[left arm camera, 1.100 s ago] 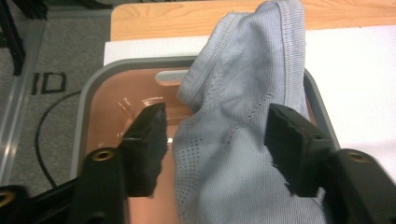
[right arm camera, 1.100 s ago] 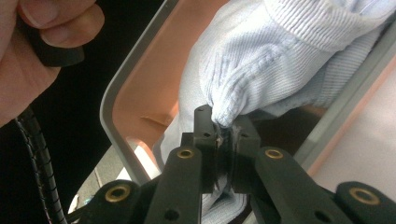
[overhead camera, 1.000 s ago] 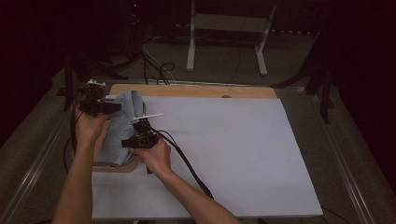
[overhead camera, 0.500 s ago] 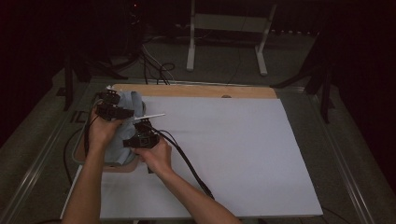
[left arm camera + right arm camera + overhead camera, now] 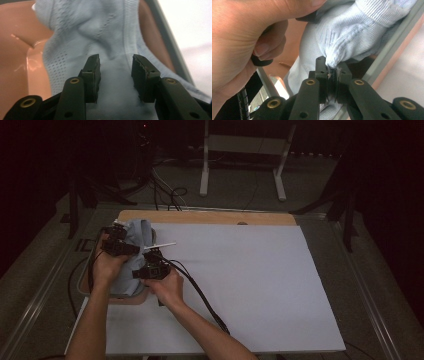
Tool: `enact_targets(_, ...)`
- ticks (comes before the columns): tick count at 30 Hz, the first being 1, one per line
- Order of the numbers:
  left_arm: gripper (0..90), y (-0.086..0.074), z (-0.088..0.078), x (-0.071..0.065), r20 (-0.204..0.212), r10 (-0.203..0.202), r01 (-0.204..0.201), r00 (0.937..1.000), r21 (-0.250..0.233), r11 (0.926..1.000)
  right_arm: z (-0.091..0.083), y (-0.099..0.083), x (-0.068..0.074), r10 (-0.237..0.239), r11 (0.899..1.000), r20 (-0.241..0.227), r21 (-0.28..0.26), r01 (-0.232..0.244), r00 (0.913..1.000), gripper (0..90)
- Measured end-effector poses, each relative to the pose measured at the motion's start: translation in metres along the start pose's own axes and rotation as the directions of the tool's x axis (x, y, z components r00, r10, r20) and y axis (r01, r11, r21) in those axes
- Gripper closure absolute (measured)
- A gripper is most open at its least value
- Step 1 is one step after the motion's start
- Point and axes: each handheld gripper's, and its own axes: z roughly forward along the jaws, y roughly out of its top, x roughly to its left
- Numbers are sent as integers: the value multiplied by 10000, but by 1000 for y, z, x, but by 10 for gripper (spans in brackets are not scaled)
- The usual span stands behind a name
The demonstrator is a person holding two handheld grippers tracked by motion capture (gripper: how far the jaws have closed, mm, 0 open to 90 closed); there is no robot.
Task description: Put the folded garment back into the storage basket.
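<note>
A light blue knit garment [image 5: 138, 232] is heaped in a pink basin [image 5: 131, 298] at the table's left edge. My left gripper [image 5: 119, 246] is pushed down into the heap. Its jaws stand open with a fold of the cloth [image 5: 110, 30] bulging between them [image 5: 115, 60]. My right gripper [image 5: 150, 269] sits at the basin's right side. In the right gripper view it [image 5: 332, 66] is shut on the tip of a ribbed cuff [image 5: 354, 37] of the same garment. The person's left hand [image 5: 244, 32] is close at its left.
The basin has a grey rim [image 5: 387, 55] and stands on a white sheet [image 5: 250, 280] that covers the wooden table [image 5: 210, 216]. A thin white strip [image 5: 164, 245] lies by the basin. Black cables [image 5: 200, 295] trail along the right forearm. A white stand [image 5: 240, 150] is on the floor beyond.
My left gripper has moved right from the basin's far-left rim onto the cloth heap, nearer the right gripper. The right gripper has stayed put, still holding the garment.
</note>
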Motion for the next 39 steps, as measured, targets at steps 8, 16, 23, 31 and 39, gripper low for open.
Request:
enact_targets(8,601,-7,2,7,43,-310,310,9995,5,9995,0,-1,3,-371,9993,225,-58,372,9991,828)
enact_targets(16,614,-8,4,7,35,-345,345,9994,73,9994,0,-1,4,-608,9981,374,-105,612,9975,823)
enact_targets(23,616,-12,8,9,-40,-517,518,9987,128,9986,-3,0,5,-878,9959,489,-152,887,9949,797)
enact_targets(31,632,-19,15,16,-191,-727,735,9972,459,9962,-24,6,8,-1378,9836,684,-1073,1446,9881,623)
enact_targets(39,640,-19,19,17,-296,-859,874,9959,544,9947,-48,10,2,-2311,9511,1445,-1749,2547,9621,526)
